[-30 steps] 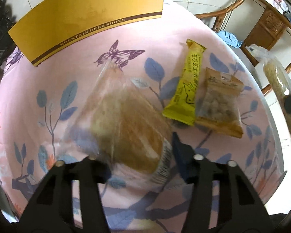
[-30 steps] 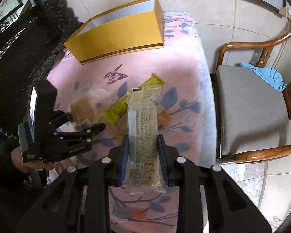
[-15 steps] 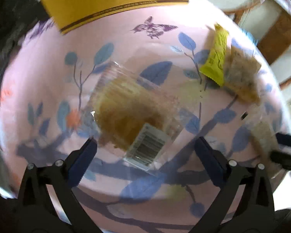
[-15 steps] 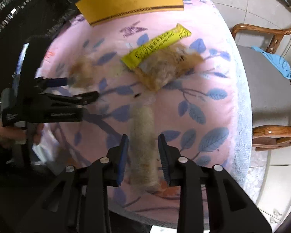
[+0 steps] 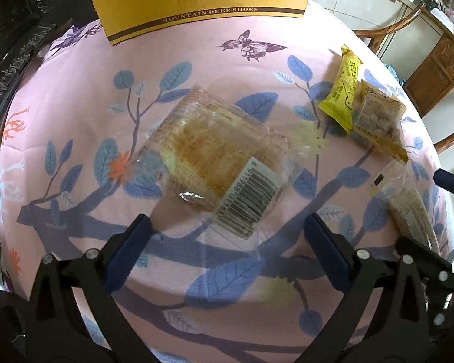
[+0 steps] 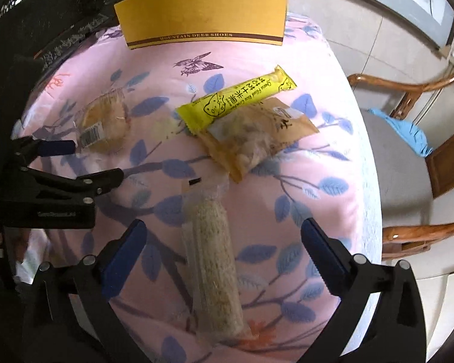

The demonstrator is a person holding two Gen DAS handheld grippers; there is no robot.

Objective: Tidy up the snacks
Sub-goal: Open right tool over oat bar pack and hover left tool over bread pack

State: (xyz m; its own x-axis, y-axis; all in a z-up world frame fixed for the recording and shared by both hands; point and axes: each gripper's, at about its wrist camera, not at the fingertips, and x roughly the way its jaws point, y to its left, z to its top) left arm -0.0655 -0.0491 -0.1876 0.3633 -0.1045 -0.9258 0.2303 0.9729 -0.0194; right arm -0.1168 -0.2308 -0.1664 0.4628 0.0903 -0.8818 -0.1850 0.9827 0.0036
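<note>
A clear-wrapped bread pack (image 5: 215, 157) with a barcode lies on the pink cloth just beyond my open, empty left gripper (image 5: 227, 224); it also shows in the right wrist view (image 6: 106, 124). A long clear pack of pale crispy bars (image 6: 212, 257) lies flat between the wide-open jaws of my right gripper (image 6: 221, 230), untouched; it also shows at the right edge of the left wrist view (image 5: 408, 205). A yellow snack bar (image 6: 236, 99) and a tan nut pouch (image 6: 257, 136) lie side by side farther off.
A yellow shoebox (image 6: 202, 15) stands at the table's far edge. A wooden chair (image 6: 408, 157) with a blue cloth (image 6: 405, 130) stands to the right of the round table (image 6: 342, 187). Dark carved furniture (image 5: 12, 45) stands at the left.
Both grippers have opened. The left let go of the bread pack and pulled back. The right lowered the crispy bar pack onto the cloth and released it.
</note>
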